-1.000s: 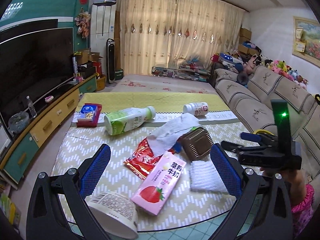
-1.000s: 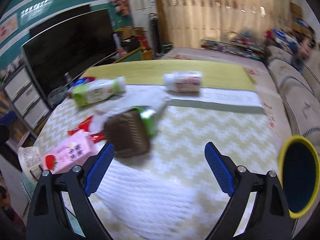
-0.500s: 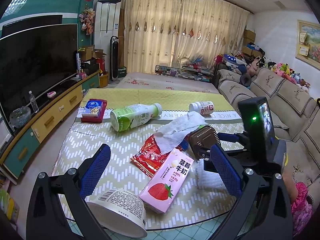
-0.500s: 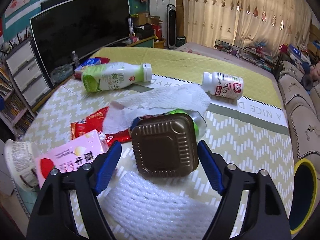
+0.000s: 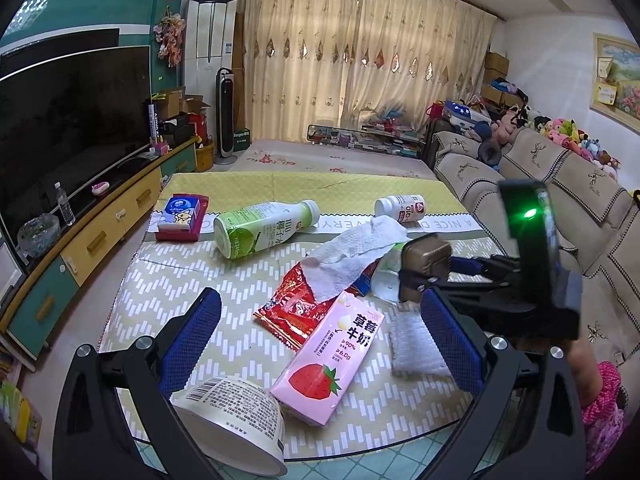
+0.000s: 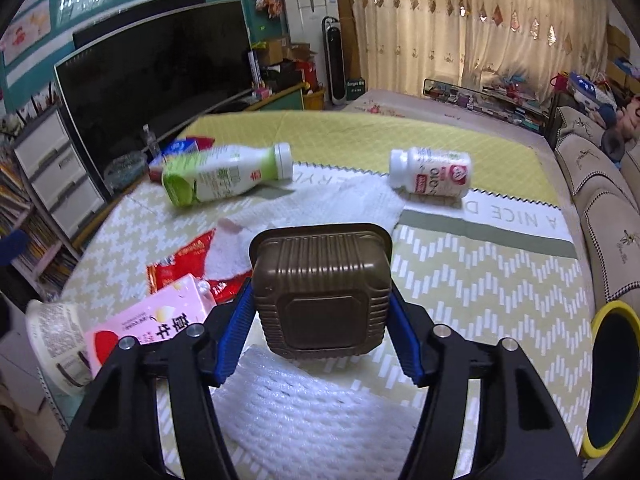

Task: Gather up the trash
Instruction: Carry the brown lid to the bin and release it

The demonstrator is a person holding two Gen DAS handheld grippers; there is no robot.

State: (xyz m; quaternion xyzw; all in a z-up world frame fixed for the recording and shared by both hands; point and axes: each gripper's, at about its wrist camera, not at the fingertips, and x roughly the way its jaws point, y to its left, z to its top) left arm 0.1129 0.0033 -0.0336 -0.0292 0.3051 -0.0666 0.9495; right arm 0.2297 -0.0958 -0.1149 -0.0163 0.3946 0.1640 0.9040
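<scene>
My right gripper [image 6: 322,328] is shut on a brown ribbed plastic tray [image 6: 322,288], gripping its two sides; it also shows in the left wrist view [image 5: 424,260]. My left gripper [image 5: 320,332] is open and empty above the near table edge. Between its fingers lie a pink strawberry milk carton [image 5: 330,354], a red snack wrapper [image 5: 290,304] and a white paper towel [image 5: 356,252]. A paper cup [image 5: 232,420] lies on its side by the left finger. A white foam pad [image 6: 304,412] lies under the right gripper.
A green-and-white bottle [image 5: 264,228], a small white bottle [image 5: 400,208] and a red tissue box [image 5: 182,216] lie farther back on the table. A yellow-rimmed bin [image 6: 612,376] stands right of the table. Sofa on the right, TV cabinet on the left.
My right gripper moved in around the brown tray and closed on its sides. The left gripper shifted slightly; the litter on the table stayed put.
</scene>
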